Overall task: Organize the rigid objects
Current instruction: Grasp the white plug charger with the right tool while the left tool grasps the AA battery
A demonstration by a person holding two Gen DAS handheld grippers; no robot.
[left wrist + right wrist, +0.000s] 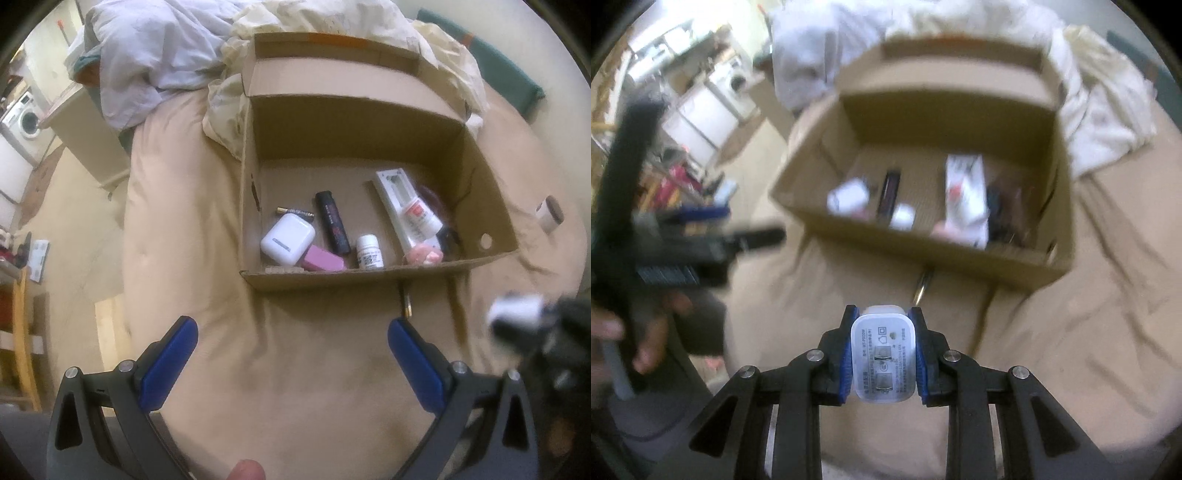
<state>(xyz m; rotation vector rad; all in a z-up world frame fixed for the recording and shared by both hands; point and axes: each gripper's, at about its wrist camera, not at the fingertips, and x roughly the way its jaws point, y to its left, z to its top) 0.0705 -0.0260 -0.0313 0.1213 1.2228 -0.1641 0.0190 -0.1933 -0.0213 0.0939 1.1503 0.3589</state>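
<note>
Cardboard box (373, 275) stood open-topped on bed (295, 369), near wall low, way in from above unblocked. Box floor crowded along near wall and right side: earbud case (287, 239), black tube (332, 227), white bottle (369, 252), long white pack (400, 206). Bare floor remained at back left. Open stretch of bed lay before box. Rumpled bedding (443, 70) crowded far side. Left gripper (291, 354) gaped over bare bed.

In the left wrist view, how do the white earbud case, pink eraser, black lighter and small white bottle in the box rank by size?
Largest to smallest, as they look:
1. white earbud case
2. black lighter, long but slim, so close to the case
3. pink eraser, partly hidden, and small white bottle: too alike to rank
</note>
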